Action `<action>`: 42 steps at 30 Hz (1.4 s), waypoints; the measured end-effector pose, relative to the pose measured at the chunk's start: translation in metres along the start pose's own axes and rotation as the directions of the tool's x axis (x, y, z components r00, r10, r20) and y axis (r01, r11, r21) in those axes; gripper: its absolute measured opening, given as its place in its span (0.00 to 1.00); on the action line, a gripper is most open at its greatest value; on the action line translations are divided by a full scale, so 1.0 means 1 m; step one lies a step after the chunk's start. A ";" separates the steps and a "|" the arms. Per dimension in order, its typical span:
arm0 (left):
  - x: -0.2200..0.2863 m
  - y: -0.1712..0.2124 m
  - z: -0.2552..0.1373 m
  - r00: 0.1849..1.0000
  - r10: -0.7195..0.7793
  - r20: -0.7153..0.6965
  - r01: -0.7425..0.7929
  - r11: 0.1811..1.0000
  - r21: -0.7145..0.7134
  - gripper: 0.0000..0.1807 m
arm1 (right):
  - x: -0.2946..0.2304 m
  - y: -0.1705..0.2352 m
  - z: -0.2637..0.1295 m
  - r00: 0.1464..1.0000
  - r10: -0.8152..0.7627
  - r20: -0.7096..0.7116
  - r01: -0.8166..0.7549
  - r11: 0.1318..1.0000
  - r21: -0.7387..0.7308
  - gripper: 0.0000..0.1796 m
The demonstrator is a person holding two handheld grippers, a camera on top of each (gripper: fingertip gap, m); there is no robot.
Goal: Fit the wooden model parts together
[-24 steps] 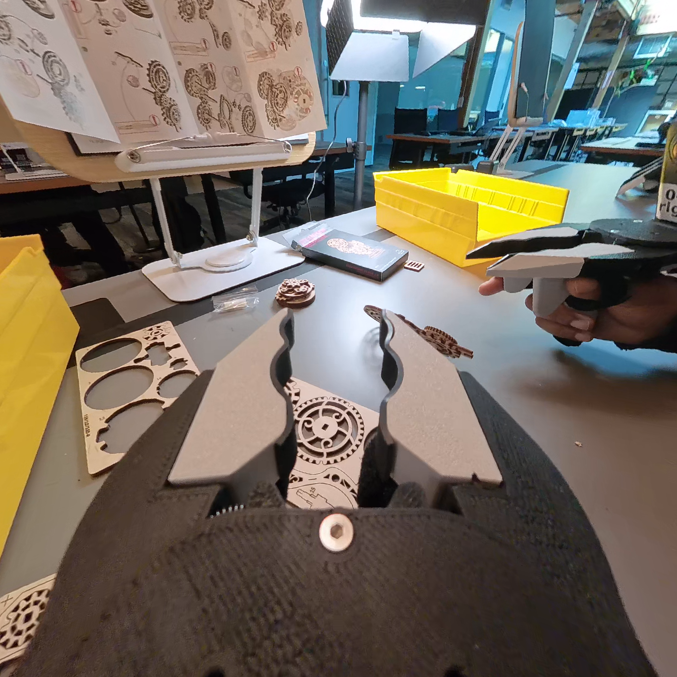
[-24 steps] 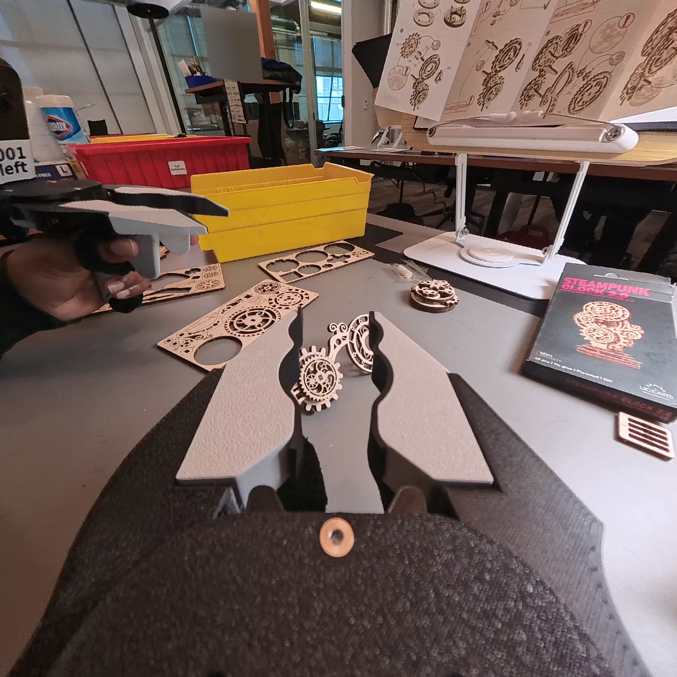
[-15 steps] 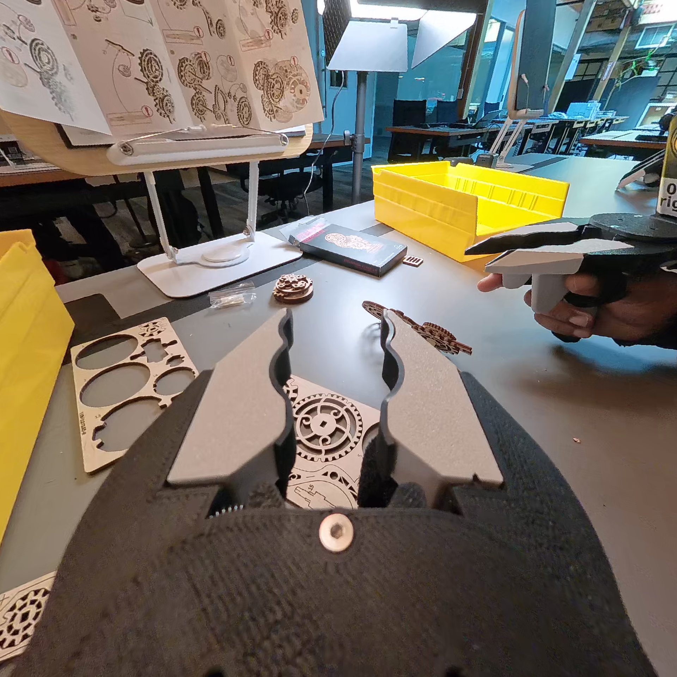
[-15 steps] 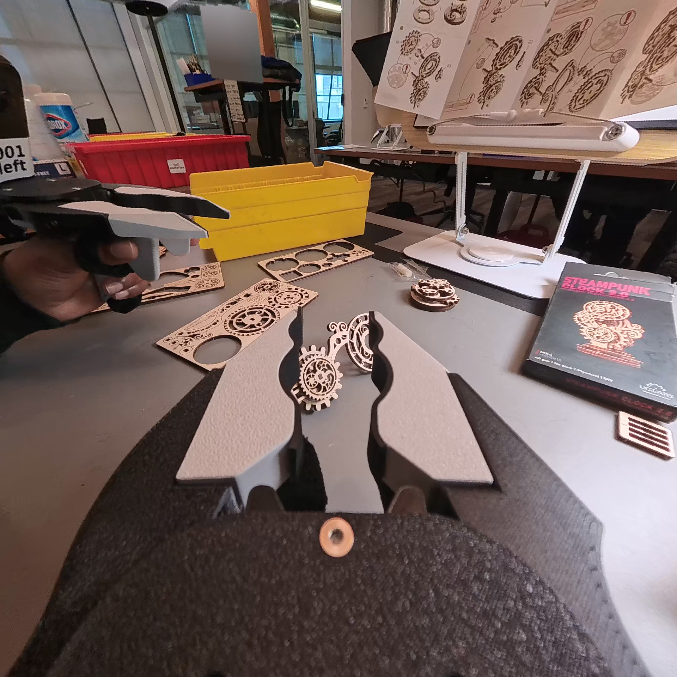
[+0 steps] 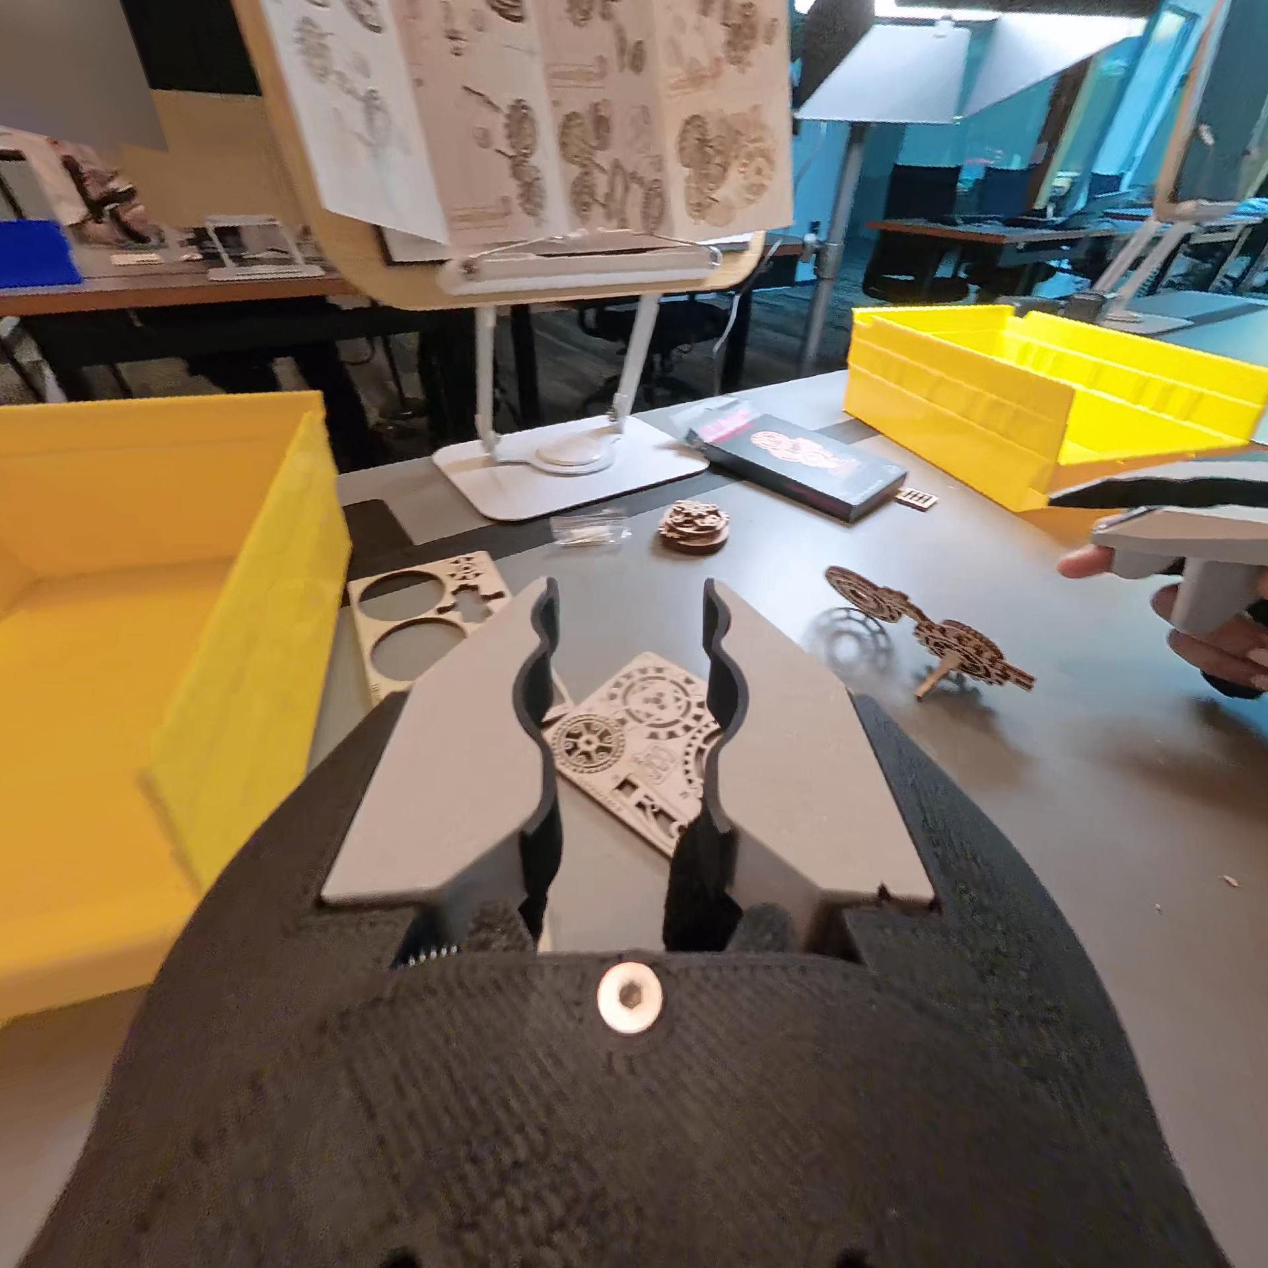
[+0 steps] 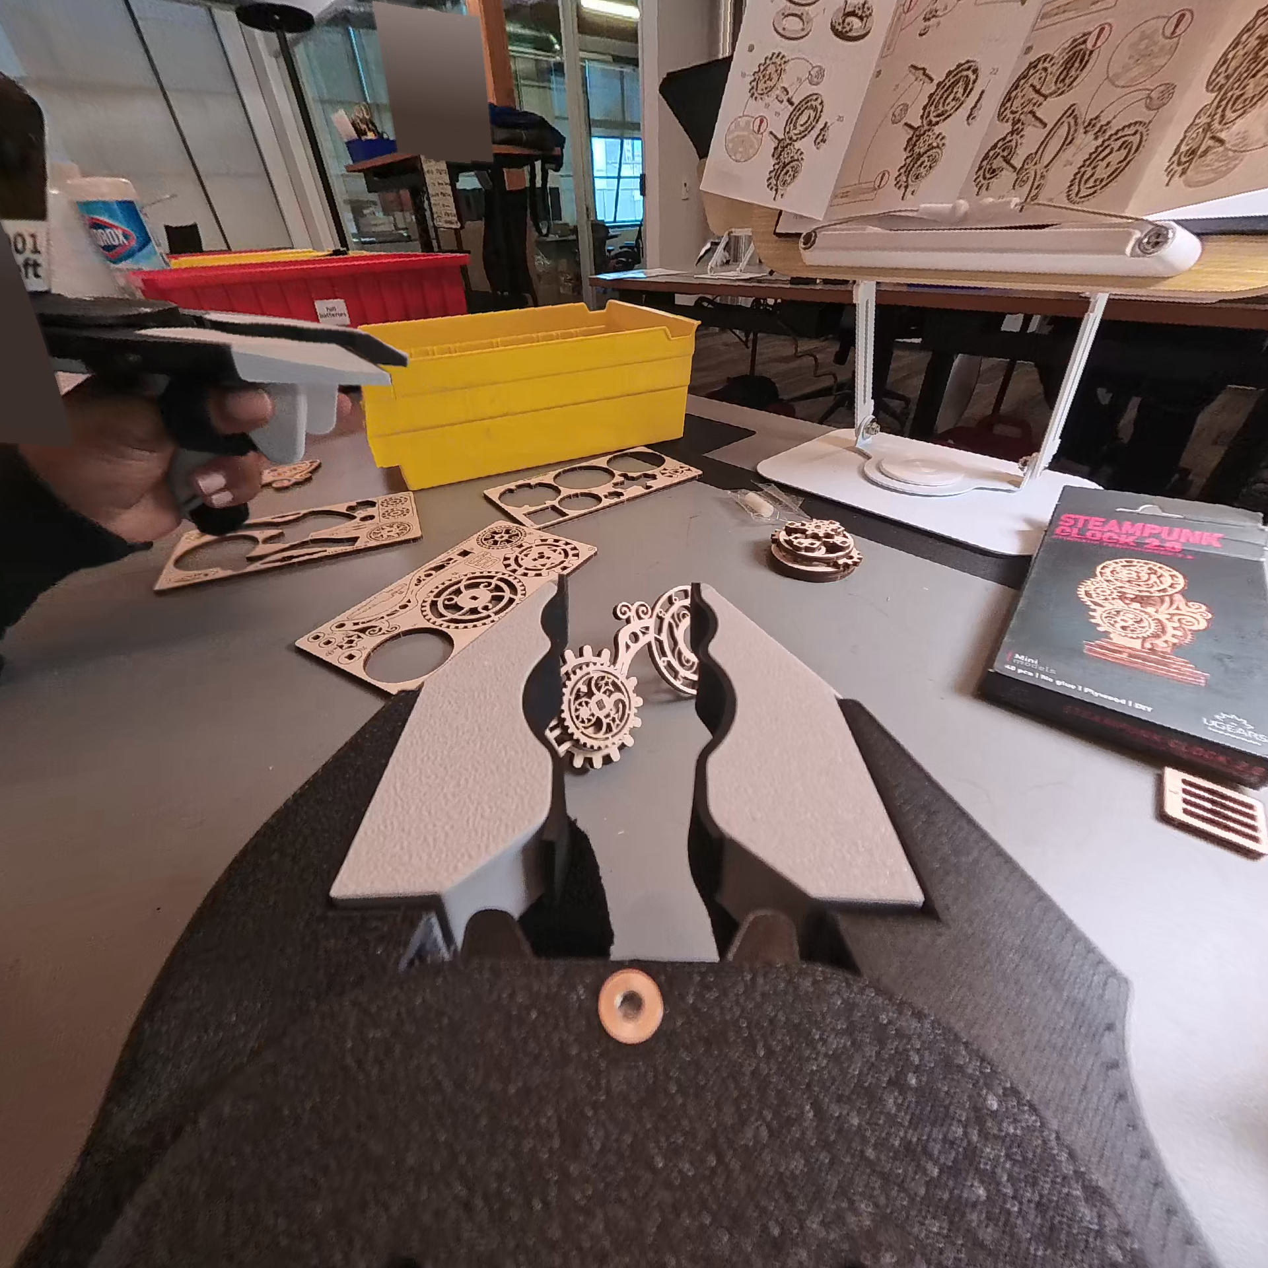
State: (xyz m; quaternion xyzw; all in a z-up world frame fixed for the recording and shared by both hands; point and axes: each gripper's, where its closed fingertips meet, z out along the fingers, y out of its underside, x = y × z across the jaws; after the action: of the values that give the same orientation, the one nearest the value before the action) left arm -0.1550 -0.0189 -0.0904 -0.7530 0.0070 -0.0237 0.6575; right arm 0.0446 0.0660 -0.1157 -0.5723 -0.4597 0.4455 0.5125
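Gear assembly [image 6: 621, 676] lies on the table between right tool's [image 6: 628, 597] spread jaws.

The table [image 6: 171, 720] is plain grey. The wooden sheets [image 6: 446, 604] are pale tan, cut through with gear and circle outlines. The gear piece [image 6: 604, 707] is light wood with lacy scrollwork. The bins [image 6: 528, 398] [image 5: 1057, 405] are bright yellow; one bin [image 6: 302, 288] farther back is red. The box [image 6: 1125, 631] is black with pink lettering and a copper-coloured clock picture. The stand [image 6: 912, 494] is white. Both grippers [image 5: 628, 611] [image 6: 628, 611] have grey fingers on black textured bodies.
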 end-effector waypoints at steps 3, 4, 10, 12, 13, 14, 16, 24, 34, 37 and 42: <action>-0.014 -0.003 -0.006 0.999 -0.010 0.037 0.010 1.000 0.005 0.21 | -0.001 0.001 0.001 1.000 0.002 0.004 -0.002 1.000 -0.003 0.18; -0.016 -0.004 -0.008 0.999 -0.011 0.042 0.010 1.000 0.008 0.21 | -0.001 0.001 0.001 1.000 0.002 0.004 -0.002 1.000 -0.004 0.18; -0.023 -0.012 -0.015 0.998 -0.004 0.061 0.002 1.000 0.030 0.16 | 0.000 0.002 0.002 1.000 0.004 0.002 -0.004 1.000 -0.008 0.18; -0.027 -0.019 -0.021 0.998 -0.003 0.069 0.000 0.999 0.042 0.15 | 0.000 0.003 0.002 1.000 0.003 0.000 -0.003 1.000 -0.009 0.18; -0.029 -0.023 -0.025 0.998 -0.002 0.068 -0.001 0.999 0.039 0.15 | 0.001 0.003 0.002 1.000 0.002 -0.003 -0.002 1.000 -0.010 0.18; -0.031 -0.025 -0.030 0.998 -0.001 0.062 0.000 1.000 0.018 0.16 | 0.002 0.003 0.002 1.000 0.002 -0.008 -0.002 1.000 -0.011 0.18; -0.033 -0.018 -0.042 0.999 -0.007 0.032 0.009 0.997 -0.075 0.17 | 0.005 0.004 0.001 1.000 0.003 -0.018 -0.003 1.000 -0.015 0.18; -0.046 0.004 -0.103 0.999 -0.030 0.031 0.037 0.969 -0.245 0.18 | 0.006 0.004 0.003 1.000 0.001 -0.030 -0.001 1.000 -0.016 0.18; -0.026 0.066 -0.140 0.995 -0.097 0.034 0.103 0.920 -0.378 0.20 | 0.004 0.004 0.003 0.999 -0.018 -0.030 0.018 1.000 -0.018 0.18; -0.016 0.082 -0.136 0.995 -0.096 0.022 0.097 0.905 -0.414 0.23 | 0.003 0.004 0.003 0.999 -0.029 -0.031 0.028 0.999 -0.017 0.18; -0.010 0.108 -0.135 0.998 -0.056 0.022 0.060 0.863 -0.501 0.28 | 0.002 0.004 0.003 0.999 -0.038 -0.030 0.037 0.999 -0.019 0.18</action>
State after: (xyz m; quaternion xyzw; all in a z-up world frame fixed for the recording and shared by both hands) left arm -0.1686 -0.1667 -0.1790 -0.8978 -0.0119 -0.0382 0.4385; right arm 0.0423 0.0686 -0.1203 -0.5751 -0.4667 0.4228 0.5222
